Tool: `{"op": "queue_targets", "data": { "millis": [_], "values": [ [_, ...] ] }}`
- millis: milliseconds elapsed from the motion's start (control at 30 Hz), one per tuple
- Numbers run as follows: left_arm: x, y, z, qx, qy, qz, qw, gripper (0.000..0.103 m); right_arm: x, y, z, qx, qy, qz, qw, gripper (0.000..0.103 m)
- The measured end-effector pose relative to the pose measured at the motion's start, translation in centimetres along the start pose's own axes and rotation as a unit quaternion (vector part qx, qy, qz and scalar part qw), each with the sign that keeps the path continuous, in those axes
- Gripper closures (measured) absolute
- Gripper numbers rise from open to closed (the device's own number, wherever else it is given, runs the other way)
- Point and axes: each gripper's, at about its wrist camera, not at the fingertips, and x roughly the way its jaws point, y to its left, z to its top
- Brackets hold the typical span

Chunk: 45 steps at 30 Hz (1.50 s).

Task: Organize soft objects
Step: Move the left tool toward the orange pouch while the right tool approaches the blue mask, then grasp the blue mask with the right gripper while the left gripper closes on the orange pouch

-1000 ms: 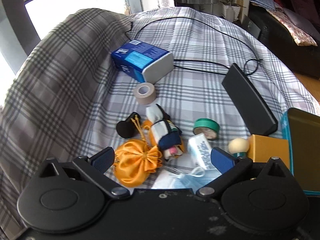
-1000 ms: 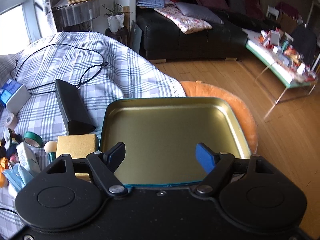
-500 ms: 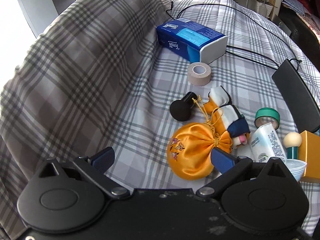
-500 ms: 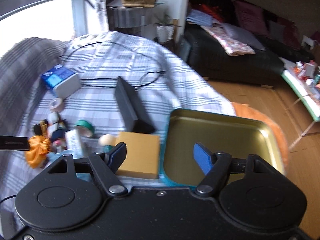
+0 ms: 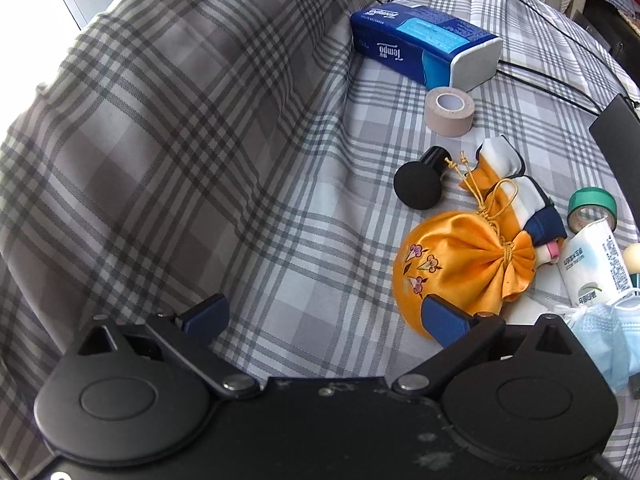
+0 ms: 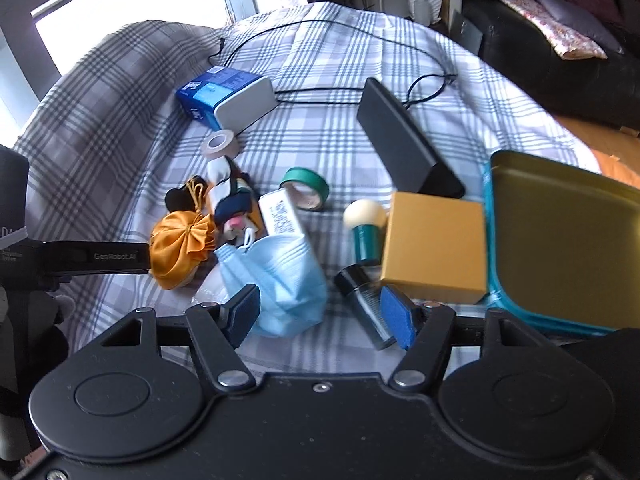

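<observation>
Views on both wrists have swung off the tin and onto the clutter on the grey checked bedcover (image 5: 280, 216), so I read this as the approach to a first pick.

Right gripper (image 6: 320, 312): I see its jaws closing from a wider spread, with the crumpled pale-blue paper face mask (image 6: 280, 276) just ahead and between them, pads not yet pressing on it. A second ago this camera faced the empty gold-lined teal tin tray (image 6: 560, 240), now at the right edge.

Left gripper (image 5: 324, 316): jaws wide, nothing held. Its right finger (image 5: 444, 320) overlaps the edge of the shiny orange satin drawstring pouch (image 5: 460, 264), which has slid from between the fingers to the right side.

Judgement: soft items remain on the cover; none is in the tray.
</observation>
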Motion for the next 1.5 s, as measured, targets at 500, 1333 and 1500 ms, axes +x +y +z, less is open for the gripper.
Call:
{"op": "queue_targets", "data": {
  "millis": [500, 1333, 1500],
  "values": [
    [1.5, 0.9, 0.1, -0.003, 0.020, 0.006, 0.9998, 0.000, 3.2, 1.5, 0.5, 0.037, 0.007, 0.023, 0.999, 0.041],
    [0.2, 0.1, 2.4, -0.023, -0.004, -0.041, 0.9989, 0.000, 6.1, 2.2, 0.7, 0.049, 0.031, 0.073, 0.996, 0.061],
    [0.7, -1.7, 3.1, -0.016, -0.002, -0.065, 0.9977, 0.000, 4.9, 2.2, 0.5, 0.038, 0.017, 0.066, 0.997, 0.061]
  ]
}}
